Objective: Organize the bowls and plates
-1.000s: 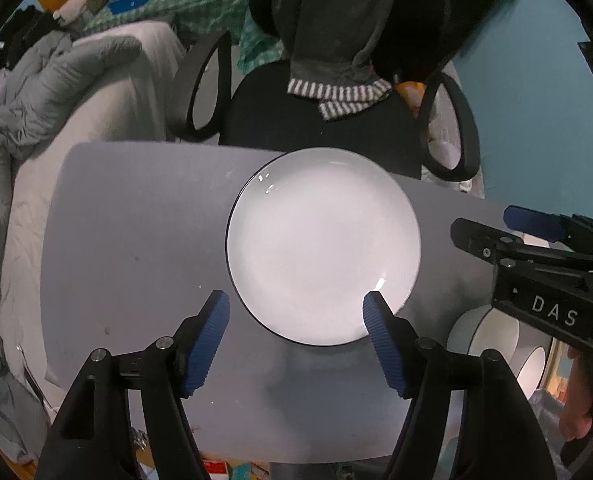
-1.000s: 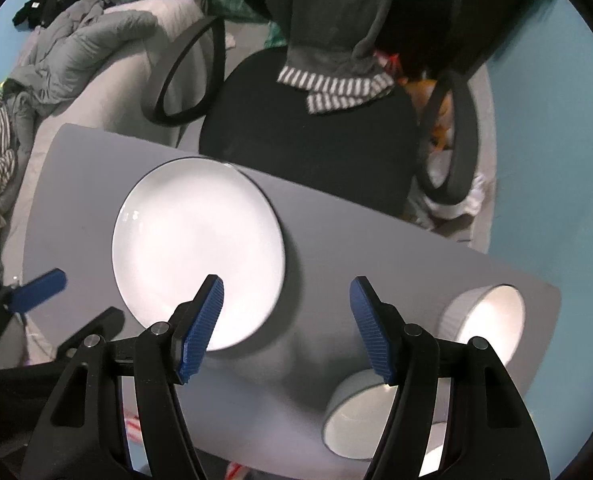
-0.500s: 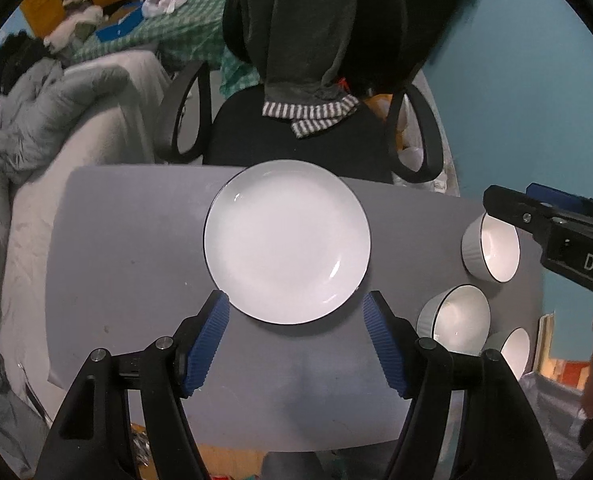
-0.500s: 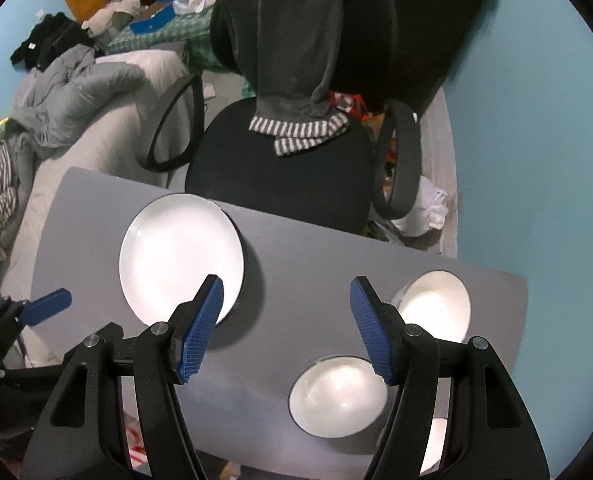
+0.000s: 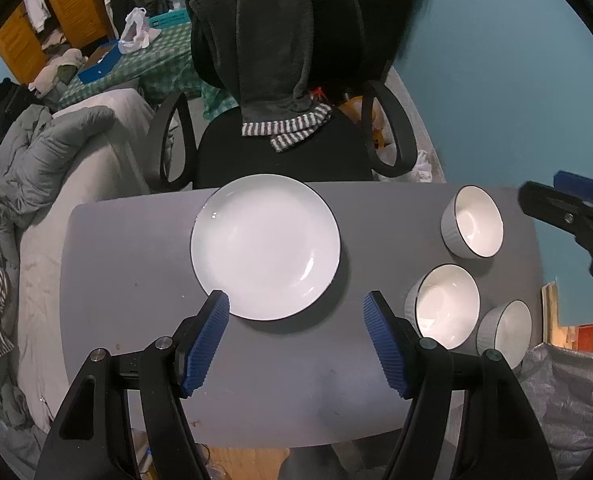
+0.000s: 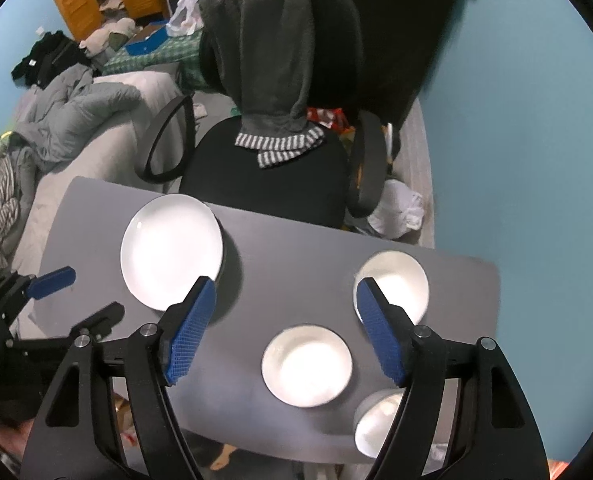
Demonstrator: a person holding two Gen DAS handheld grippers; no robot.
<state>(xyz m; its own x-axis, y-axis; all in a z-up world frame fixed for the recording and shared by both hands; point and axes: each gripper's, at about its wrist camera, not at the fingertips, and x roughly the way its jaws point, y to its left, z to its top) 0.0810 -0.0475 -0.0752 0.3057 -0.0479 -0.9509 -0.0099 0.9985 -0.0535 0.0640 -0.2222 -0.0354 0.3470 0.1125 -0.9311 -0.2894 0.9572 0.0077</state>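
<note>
The plate (image 5: 265, 246) sits by the table's (image 5: 128, 240) far edge, three bowls (image 5: 447, 305) near its right end, both claws, left claw (image 5: 296, 334) and opening right claw (image 6: 284, 330), empty above, probably choosing which bowl to grab first.

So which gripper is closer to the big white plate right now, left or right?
Left. The left gripper hangs open just above the plate's near rim. The right gripper, jaws opening and empty, sits off to the plate's side, over the bowls.
</note>
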